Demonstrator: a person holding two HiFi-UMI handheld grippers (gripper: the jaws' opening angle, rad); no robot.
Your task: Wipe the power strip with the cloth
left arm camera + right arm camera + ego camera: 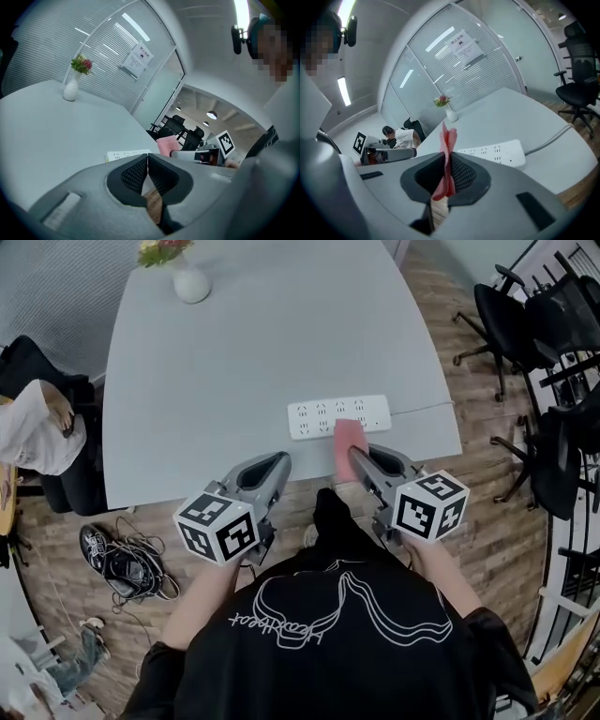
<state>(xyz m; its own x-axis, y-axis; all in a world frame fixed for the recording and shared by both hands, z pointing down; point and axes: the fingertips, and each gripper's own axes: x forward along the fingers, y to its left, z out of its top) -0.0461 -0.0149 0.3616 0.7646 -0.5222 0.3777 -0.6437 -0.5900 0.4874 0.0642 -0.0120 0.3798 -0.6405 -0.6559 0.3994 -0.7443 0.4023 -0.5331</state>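
A white power strip [338, 416] lies flat near the front edge of the pale grey table [225, 362], its cord running off to the right. My right gripper [357, 457] is shut on a pink cloth [350, 440], which sticks up from the jaws just in front of the strip and overlaps its near edge in the head view. In the right gripper view the cloth [448, 154] stands folded between the pads, with the power strip [494, 152] beyond. My left gripper [278, 465] hangs at the table's front edge, left of the strip, shut and holding nothing; its view shows the power strip [127, 154].
A white vase with flowers [190, 279] stands at the table's far left end. Black office chairs [525, 315] crowd the right side. Shoes and cables [127, 563] lie on the wooden floor at the left. A person in white [33, 427] sits left of the table.
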